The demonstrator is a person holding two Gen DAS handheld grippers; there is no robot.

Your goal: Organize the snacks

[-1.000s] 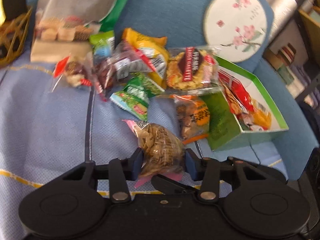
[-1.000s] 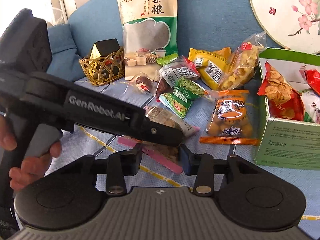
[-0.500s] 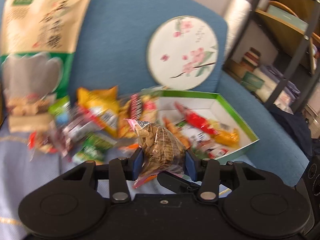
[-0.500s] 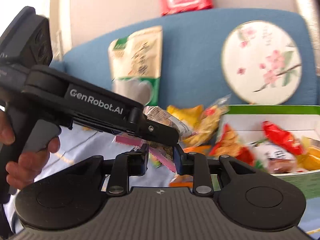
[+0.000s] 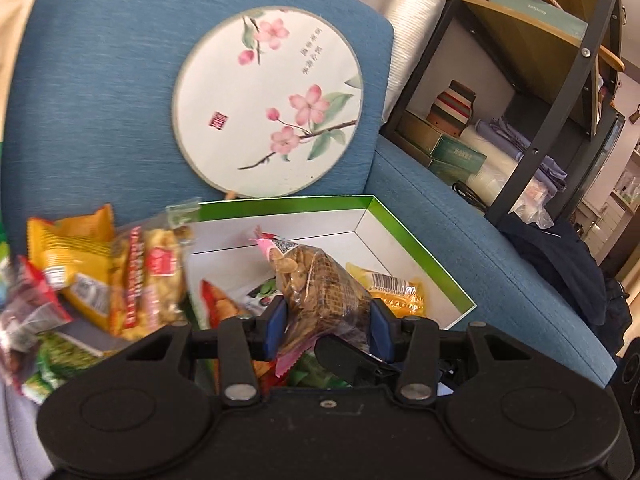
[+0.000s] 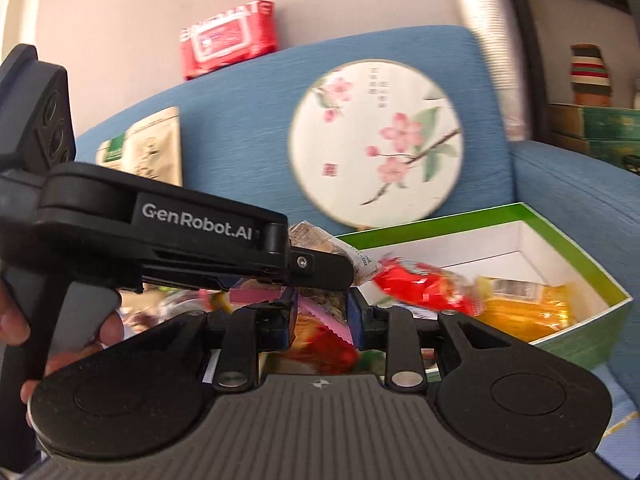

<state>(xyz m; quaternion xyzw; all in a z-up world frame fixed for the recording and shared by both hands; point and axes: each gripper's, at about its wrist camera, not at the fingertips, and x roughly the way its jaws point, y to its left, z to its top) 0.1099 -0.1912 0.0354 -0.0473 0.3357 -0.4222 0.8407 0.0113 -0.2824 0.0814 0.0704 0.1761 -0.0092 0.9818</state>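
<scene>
White "GenRobot.AI" on left hand-held gripper (image 6: pixel 320 268).

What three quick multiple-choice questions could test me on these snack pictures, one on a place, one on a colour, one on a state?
1. Where does the round flower-painted fan stand?
A. Flat inside the box
B. Leaning on the blue sofa back
C. On the dark shelf

2. What colour is the rim of the open box?
A. Green
B. Red
C. Black

3. How is the clear packet of brown snacks placed?
A. Lying loose in the box
B. Clamped between the blue pads of the left gripper
C. Tucked under the fan

Answers:
1. B, it stands upright against the sofa back, behind the box.
2. A, a bright green edge runs round the white inside.
3. B, both pads press its sides and it stands clear of the box floor.
</scene>
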